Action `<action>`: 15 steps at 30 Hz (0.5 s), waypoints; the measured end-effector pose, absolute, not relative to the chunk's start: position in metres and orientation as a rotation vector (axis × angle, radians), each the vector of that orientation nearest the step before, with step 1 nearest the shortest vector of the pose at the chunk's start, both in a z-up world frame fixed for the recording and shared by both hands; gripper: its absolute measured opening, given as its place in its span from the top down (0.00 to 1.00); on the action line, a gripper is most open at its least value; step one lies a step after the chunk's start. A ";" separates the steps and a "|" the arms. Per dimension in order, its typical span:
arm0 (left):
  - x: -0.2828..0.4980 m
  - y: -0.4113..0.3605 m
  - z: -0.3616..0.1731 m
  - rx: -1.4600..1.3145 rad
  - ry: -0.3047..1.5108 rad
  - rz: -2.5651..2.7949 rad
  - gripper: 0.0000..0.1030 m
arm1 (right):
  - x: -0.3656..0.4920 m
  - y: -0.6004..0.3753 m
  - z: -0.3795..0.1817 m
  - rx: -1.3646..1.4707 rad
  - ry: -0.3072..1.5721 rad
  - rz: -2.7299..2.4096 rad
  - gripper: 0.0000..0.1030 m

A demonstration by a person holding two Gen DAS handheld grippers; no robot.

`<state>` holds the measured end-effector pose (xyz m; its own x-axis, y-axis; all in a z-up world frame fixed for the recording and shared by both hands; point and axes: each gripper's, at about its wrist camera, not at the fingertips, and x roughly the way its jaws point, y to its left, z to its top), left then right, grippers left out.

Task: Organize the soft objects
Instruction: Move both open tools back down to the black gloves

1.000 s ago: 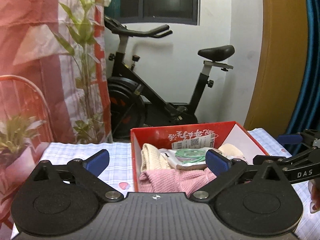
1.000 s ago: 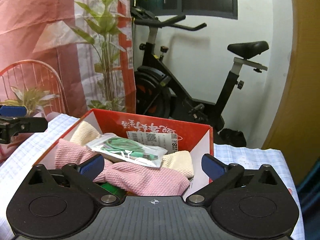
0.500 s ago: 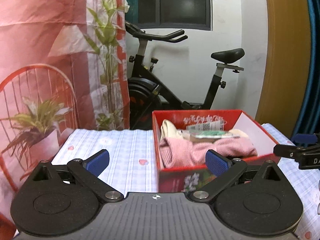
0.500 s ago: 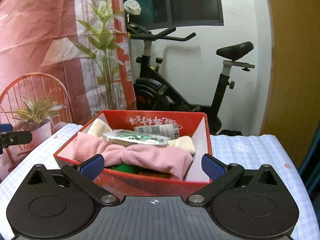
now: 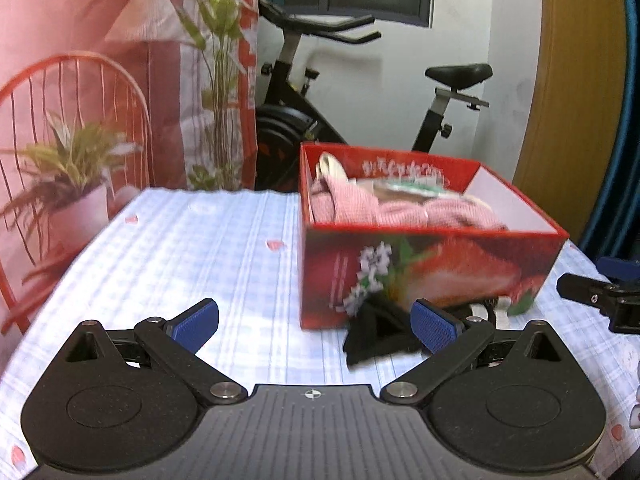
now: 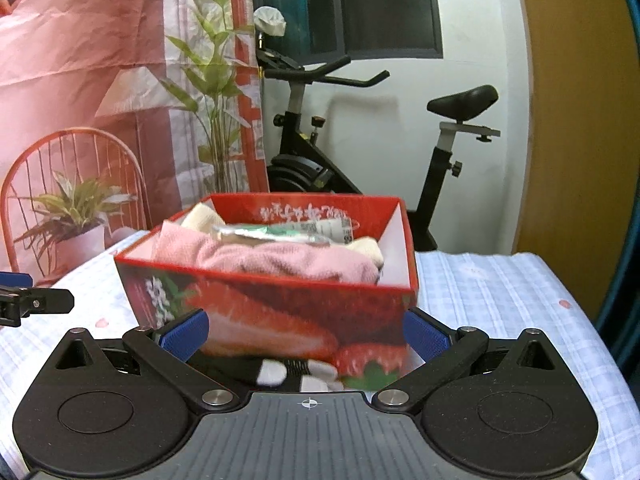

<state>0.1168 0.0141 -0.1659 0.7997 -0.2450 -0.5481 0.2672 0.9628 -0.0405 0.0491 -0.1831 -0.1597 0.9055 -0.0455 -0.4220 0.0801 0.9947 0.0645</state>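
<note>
Before the red box (image 6: pixel 264 320) lies, seemingly, a black-and-white sock (image 6: pixel 280 372); both left gripper (image 5: pixel 316 320) and right gripper (image 6: pixel 306 330) gape wide, empty.

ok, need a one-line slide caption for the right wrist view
Open right gripper faces a red box of pink cloth; black-and-white sock lies before it.

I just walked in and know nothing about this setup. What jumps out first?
A bright red box with strawberry pictures sits on the checked tablecloth, stuffed with a pink towel. Against its near side on the cloth lies a dark sock. Behind the table stands a black exercise bike, and both grippers, left and right, are open.
</note>
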 end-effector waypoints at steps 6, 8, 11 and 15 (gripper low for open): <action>0.122 0.011 -0.188 0.041 0.638 -0.287 0.00 | 0.048 -0.187 -0.195 0.109 0.508 -0.063 0.00; 0.125 0.009 -0.195 0.036 0.659 -0.296 0.00 | 0.051 -0.188 -0.207 0.118 0.533 -0.063 0.01; 0.132 0.005 -0.205 0.027 0.678 -0.321 0.00 | 0.055 -0.189 -0.221 0.121 0.562 -0.067 0.06; 0.146 -0.002 -0.217 0.011 0.702 -0.366 0.06 | 0.068 -0.188 -0.235 0.149 0.599 -0.052 0.14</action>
<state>0.1458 -0.0022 -0.2175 0.7029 -0.3253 -0.6325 0.3327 0.9364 -0.1119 0.0679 -0.1876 -0.2355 0.8251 -0.0053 -0.5650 0.0918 0.9879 0.1249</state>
